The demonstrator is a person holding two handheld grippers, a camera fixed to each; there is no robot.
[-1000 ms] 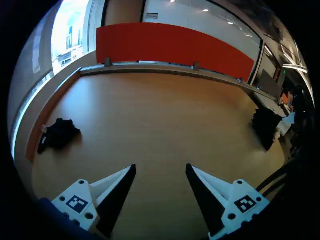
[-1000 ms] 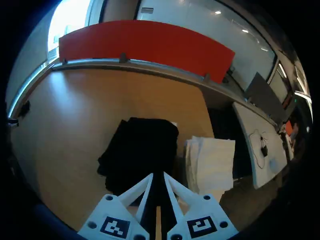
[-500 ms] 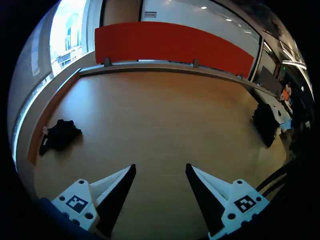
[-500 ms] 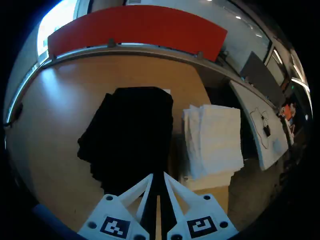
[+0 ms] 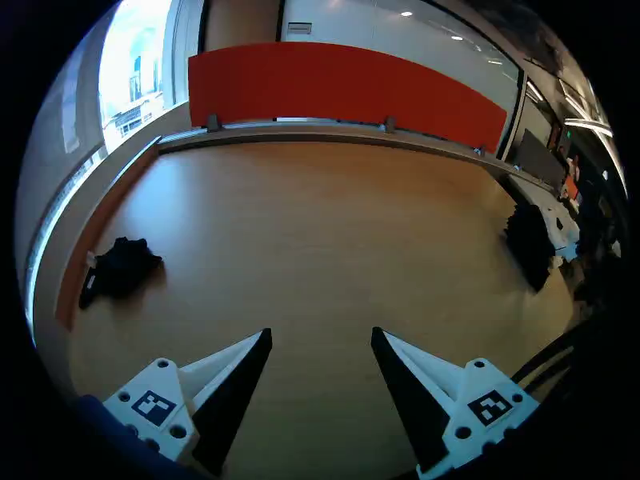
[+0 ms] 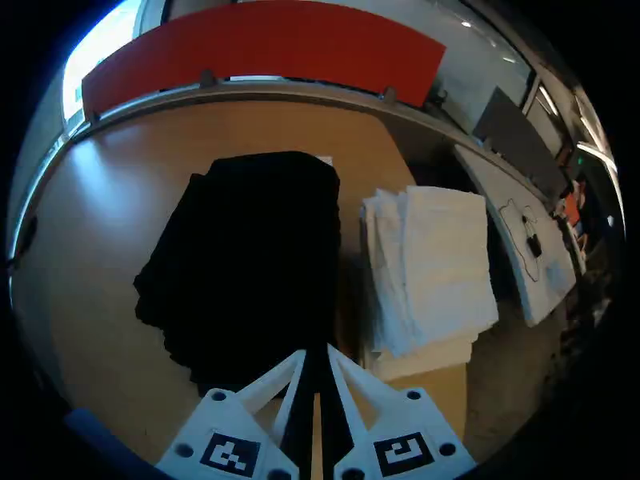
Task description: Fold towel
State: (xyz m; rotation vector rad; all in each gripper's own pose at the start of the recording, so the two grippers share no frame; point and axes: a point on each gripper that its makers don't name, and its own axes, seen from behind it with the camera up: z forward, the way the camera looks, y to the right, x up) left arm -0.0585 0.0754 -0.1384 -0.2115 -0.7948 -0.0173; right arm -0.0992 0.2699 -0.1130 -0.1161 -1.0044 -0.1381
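Observation:
In the left gripper view my left gripper (image 5: 320, 340) is open over the bare wooden table (image 5: 320, 232), with nothing between its fingers. A crumpled black towel (image 5: 120, 268) lies near the table's left edge. A dark pile (image 5: 532, 244) sits at the far right edge. In the right gripper view my right gripper (image 6: 318, 356) is shut, its fingertips just above the near edge of a stack of folded black towels (image 6: 248, 256). A stack of folded white towels (image 6: 432, 272) lies right beside it. I cannot see anything pinched between the fingers.
A red divider panel (image 5: 344, 84) and a metal rail (image 5: 320, 132) run along the table's far edge. A window (image 5: 132, 72) is at the left. Beyond the right edge stands a white desk (image 6: 520, 240) with a cable on it.
My right gripper has moved forward and lower toward the two stacks, which now look larger and closer. The left gripper has barely shifted and stays open.

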